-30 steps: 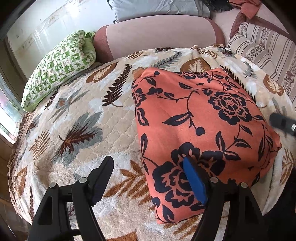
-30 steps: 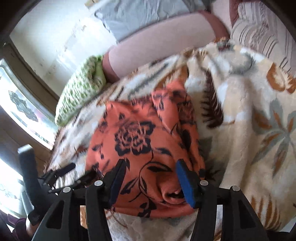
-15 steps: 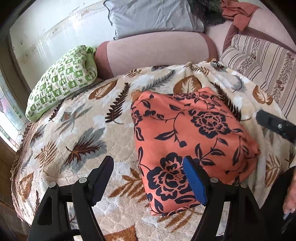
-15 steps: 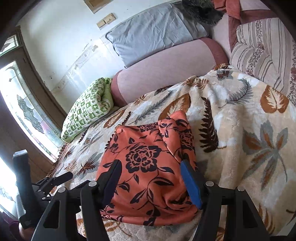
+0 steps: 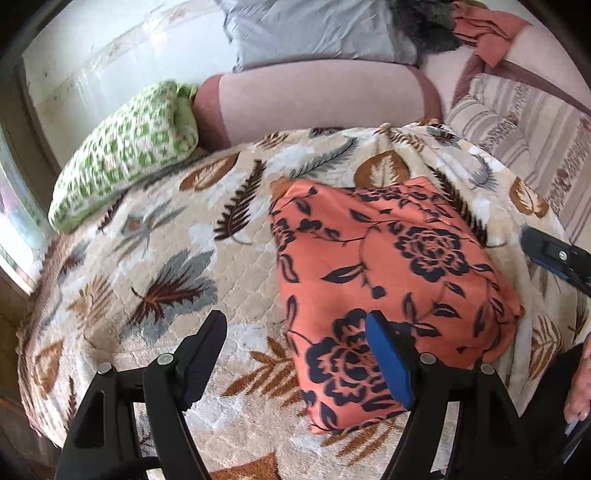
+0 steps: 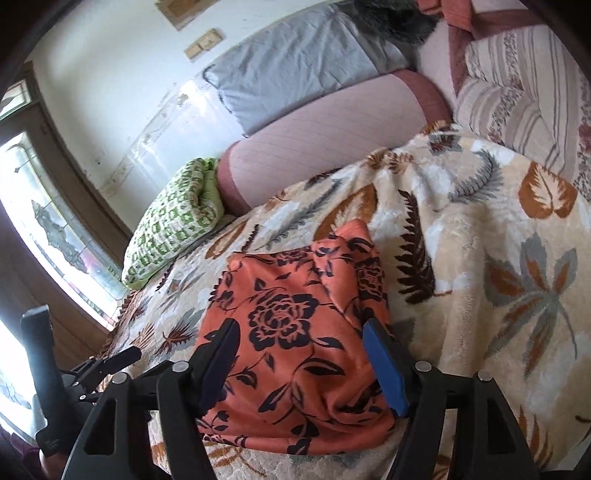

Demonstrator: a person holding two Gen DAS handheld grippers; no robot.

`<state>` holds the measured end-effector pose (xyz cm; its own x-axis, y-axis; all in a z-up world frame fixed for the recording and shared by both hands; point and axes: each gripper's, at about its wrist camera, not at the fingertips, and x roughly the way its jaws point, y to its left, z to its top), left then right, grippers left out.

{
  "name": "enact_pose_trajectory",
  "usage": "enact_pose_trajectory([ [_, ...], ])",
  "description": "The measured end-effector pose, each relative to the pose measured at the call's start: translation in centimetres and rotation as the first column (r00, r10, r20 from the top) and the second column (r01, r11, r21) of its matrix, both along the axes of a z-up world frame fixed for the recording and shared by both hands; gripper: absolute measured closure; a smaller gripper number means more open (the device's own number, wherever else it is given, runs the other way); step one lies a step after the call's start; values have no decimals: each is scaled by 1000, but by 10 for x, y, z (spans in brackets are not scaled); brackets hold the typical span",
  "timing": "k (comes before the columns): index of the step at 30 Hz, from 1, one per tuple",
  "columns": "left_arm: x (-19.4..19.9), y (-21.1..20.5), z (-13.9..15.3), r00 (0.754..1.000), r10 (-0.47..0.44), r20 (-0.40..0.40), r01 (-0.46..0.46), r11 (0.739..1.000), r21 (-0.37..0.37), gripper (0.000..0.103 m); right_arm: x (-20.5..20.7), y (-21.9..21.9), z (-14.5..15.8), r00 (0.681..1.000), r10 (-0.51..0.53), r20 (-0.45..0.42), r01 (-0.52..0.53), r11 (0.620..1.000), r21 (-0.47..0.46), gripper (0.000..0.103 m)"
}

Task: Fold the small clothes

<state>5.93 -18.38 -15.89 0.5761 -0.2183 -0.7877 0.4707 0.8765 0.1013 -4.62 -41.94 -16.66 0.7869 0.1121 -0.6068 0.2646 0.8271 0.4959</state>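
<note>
An orange cloth with dark blue flowers (image 5: 388,273) lies folded into a rough rectangle on the leaf-patterned blanket (image 5: 166,251). It also shows in the right wrist view (image 6: 295,332). My left gripper (image 5: 295,354) is open and empty, raised above the cloth's near left edge. My right gripper (image 6: 301,365) is open and empty, above the cloth's near end. The right gripper's tip shows at the right edge of the left wrist view (image 5: 554,258). The left gripper shows at the lower left of the right wrist view (image 6: 85,373).
A green-and-white pillow (image 5: 125,147) lies at the blanket's far left. A pink bolster (image 5: 314,96) and a grey pillow (image 5: 314,33) lie behind. A striped cushion (image 5: 528,125) is at the right. A window (image 6: 48,236) is on the left.
Both grippers have drawn back and up from the folded cloth, which now looks smaller. The cloth lies still.
</note>
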Motion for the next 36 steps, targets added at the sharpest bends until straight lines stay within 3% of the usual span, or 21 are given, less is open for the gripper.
enact_pose_trajectory([
  [3, 22, 16, -8, 997, 49, -65, -50, 999, -17, 25, 8, -21, -14, 997, -33, -63, 39, 995, 90, 26],
  [8, 46, 39, -14, 987, 139, -80, -142, 989, -30, 25, 9, -52, -34, 991, -89, -101, 108, 972, 209, 26],
  [14, 62, 42, -29, 976, 128, -174, -140, 988, -59, 24, 22, -68, -49, 992, -39, -123, 76, 948, 308, 26],
  [16, 61, 40, -30, 978, 125, -165, -135, 990, -49, 24, 30, -74, -54, 992, -12, -129, 55, 939, 340, 26],
  [27, 59, 23, -25, 989, 90, -121, -94, 995, -24, 24, 61, -75, -74, 980, 88, -178, -11, 920, 393, 26],
  [36, 65, 11, -28, 987, 68, -146, -77, 995, -56, 24, 72, -76, -82, 975, 105, -194, -18, 915, 404, 26],
])
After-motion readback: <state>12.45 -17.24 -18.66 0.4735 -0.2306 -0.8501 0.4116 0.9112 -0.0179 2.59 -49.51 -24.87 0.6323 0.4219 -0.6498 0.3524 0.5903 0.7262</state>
